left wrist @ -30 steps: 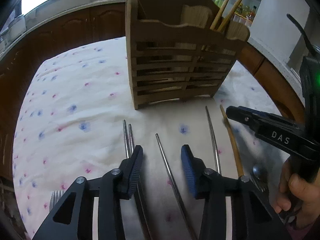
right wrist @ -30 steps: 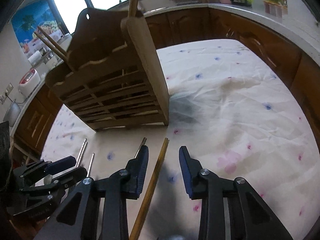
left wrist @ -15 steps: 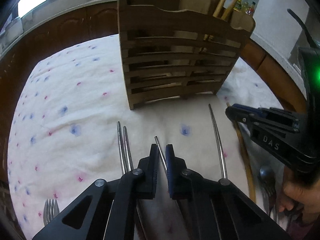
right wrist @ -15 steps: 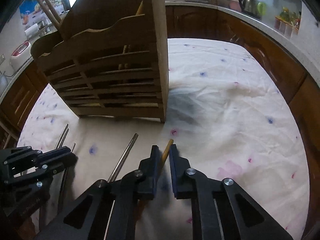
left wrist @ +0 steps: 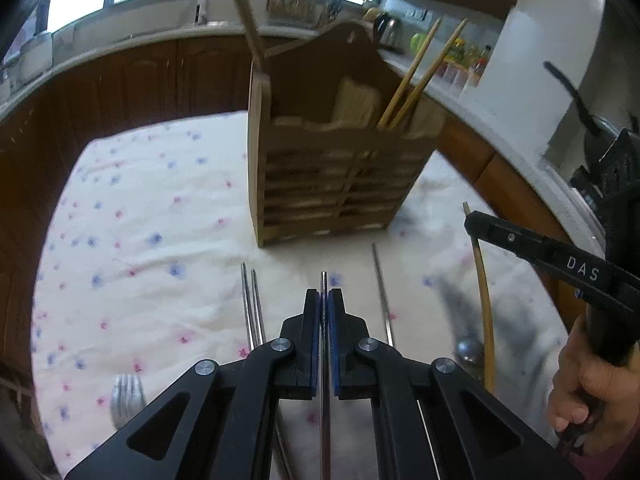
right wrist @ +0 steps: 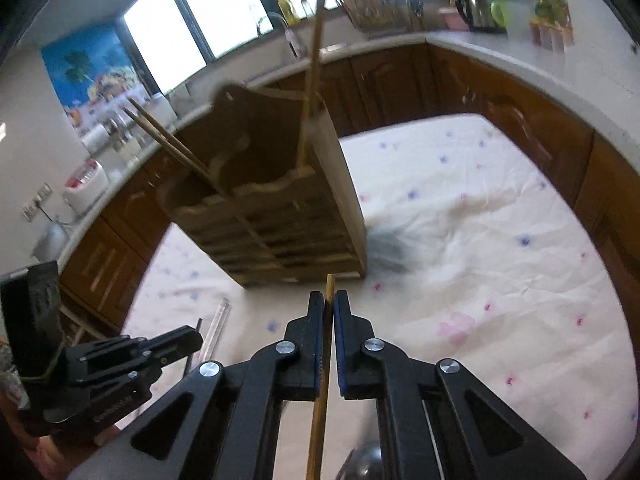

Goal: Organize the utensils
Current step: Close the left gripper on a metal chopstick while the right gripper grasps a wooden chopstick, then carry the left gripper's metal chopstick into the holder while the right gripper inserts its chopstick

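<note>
The metal chopstick (left wrist: 324, 280) sits pinched between the narrow-closed fingers of the left gripper (left wrist: 324, 300), only a short tip poking out ahead. Its long axis runs straight along the fingers, tip aimed at the foot of the wooden utensil holder (left wrist: 332, 184) standing on the flowered tablecloth (left wrist: 140, 220). The rest of the shaft trails back under the gripper, low over the cloth.

On the other side, the right gripper (right wrist: 328, 304) is clamped the same way on a wooden chopstick (right wrist: 329, 284), which also points forward toward the holder's base, its length running back beneath the gripper.

From where I stand, the worry is leverage: each stick seems held near its front end, so the long tail may swing or pivot in the pads when lifted, and smooth metal could well slip. Both sticks lie nearly flat and must be tipped upright to enter the compartments from above; a careless swing could knock the holder, or the wooden chopsticks (left wrist: 420, 68) already leaning out of it.

Two more metal sticks (left wrist: 252, 308) and another (left wrist: 382, 292) lie just beside the held one, with a fork (left wrist: 128, 400) and spoon (left wrist: 470, 350) nearby, easily dragged along.
</note>
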Motion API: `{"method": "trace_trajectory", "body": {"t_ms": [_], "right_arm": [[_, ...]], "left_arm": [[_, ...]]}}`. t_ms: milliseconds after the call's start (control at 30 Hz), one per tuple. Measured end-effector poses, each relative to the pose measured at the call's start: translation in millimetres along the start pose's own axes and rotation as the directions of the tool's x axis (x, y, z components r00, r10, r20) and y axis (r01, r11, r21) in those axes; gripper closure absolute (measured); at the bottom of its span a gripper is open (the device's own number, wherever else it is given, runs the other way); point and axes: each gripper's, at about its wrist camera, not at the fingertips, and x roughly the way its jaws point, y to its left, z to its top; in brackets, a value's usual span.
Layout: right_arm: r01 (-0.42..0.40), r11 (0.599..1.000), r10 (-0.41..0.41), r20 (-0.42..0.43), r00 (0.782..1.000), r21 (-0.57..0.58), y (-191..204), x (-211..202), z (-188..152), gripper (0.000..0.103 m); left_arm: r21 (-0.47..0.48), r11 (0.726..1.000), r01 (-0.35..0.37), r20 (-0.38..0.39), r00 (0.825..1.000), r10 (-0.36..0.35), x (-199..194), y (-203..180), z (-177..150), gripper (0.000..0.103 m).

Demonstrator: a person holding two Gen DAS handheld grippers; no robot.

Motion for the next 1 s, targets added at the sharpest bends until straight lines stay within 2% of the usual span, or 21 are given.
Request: {"method": "trace_trajectory", "body": {"t_ms": [267,533,1000], "right_arm": [[-0.036,0.999,0.037,0.093,0.995,-0.015,10.2,-44.3,8.8,0.098],[-0.046,0.998,0.053,0.196,0.979,-0.042,21.2,-85.6,19.5,0.098],[-0.036,0.997,0.054,0.291,0.955,-0.068,32.3,-116.8,34.1,0.098]], "left_arm": [[0.005,0.999,0.033,0.104,0.994,-0.033,-65.9,0.5,-3.7,0.101],[0.009,0.999,0.048,0.207,0.977,-0.049,-127.6,2.8,-16.5,0.101],[-0.002,0.998,0.056,0.297,0.953,-0.053,-167.8,10.2,-18.3,0.101]]}}
